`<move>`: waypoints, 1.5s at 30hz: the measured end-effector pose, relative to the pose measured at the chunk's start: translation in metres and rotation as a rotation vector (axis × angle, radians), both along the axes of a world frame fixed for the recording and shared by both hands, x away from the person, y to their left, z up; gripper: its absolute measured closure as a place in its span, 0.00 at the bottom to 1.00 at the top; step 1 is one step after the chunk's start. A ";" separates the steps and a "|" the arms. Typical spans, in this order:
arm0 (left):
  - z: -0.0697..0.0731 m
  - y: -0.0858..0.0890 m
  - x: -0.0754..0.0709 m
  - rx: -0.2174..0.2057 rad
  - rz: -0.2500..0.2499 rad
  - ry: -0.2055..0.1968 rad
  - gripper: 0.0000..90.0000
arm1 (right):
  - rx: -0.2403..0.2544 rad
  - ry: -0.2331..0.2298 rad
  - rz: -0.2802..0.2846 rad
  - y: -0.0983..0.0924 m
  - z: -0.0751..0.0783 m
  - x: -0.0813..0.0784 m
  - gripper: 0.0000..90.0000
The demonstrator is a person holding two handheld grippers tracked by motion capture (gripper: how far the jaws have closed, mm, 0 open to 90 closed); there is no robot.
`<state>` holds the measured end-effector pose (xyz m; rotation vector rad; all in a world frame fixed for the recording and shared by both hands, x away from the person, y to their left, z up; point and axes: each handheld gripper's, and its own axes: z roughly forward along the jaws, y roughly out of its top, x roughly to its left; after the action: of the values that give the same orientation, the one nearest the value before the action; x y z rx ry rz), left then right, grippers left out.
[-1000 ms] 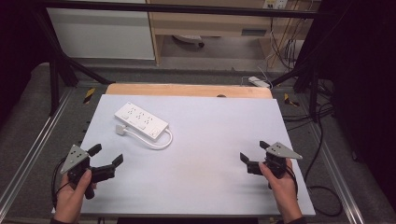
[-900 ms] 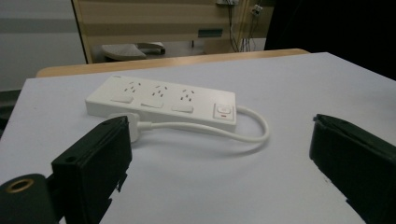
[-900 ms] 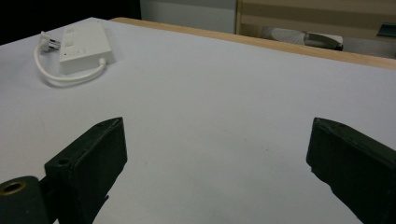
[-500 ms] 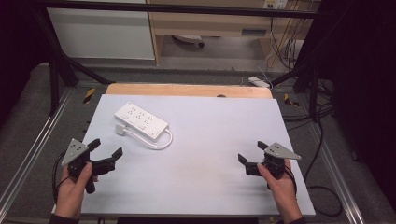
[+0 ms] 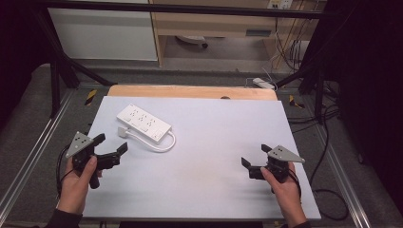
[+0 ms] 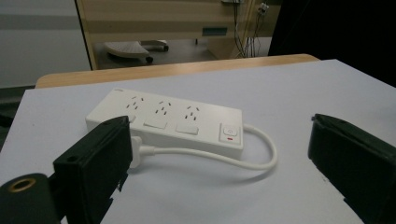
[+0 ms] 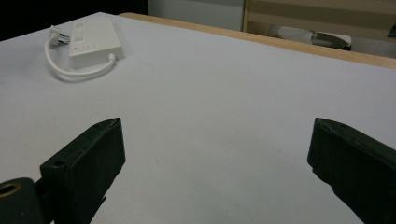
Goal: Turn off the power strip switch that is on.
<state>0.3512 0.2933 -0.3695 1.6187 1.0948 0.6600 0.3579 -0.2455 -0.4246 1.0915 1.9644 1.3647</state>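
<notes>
Power strip (image 5: 143, 122) hasn't budged, but your left gripper (image 5: 110, 148) has crept toward it, jaws spread wide; right gripper (image 5: 254, 159) idles, also gaping, nothing held.

- The power strip (image 5: 144, 123) lies on the counter (image 5: 214, 142), in its far left part, set at a slant.
- Its cord (image 5: 159, 145) loops on the counter along the near side of the strip and curls round the strip's right end; the plug (image 5: 124, 132) rests just beside the strip's near left side.
- The left hand-held gripper (image 5: 110, 149) is at the counter's near left edge, near the strip and in front of it, jaws spread wide and facing it.
- The right hand-held gripper (image 5: 254, 159) is over the near right part of the counter, well apart from the strip, jaws spread wide.
- A second power strip (image 5: 263, 83) lies on the floor behind the counter's far right corner.
</notes>
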 end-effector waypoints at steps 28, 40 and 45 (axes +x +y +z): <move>0.018 0.000 0.034 -0.016 -0.013 -0.022 0.07 | -0.018 0.003 0.012 0.004 0.000 -0.001 0.05; 0.026 0.004 0.050 -0.003 -0.010 -0.025 0.07 | -0.017 0.003 0.016 0.004 0.000 -0.002 0.05; 0.028 0.005 0.058 0.004 -0.004 -0.042 0.07 | -0.018 0.003 0.016 0.004 0.000 -0.001 0.05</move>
<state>0.4093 0.2982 -0.3414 1.6031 1.0597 0.6913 0.3565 -0.2417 -0.4248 1.0730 1.9877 1.3520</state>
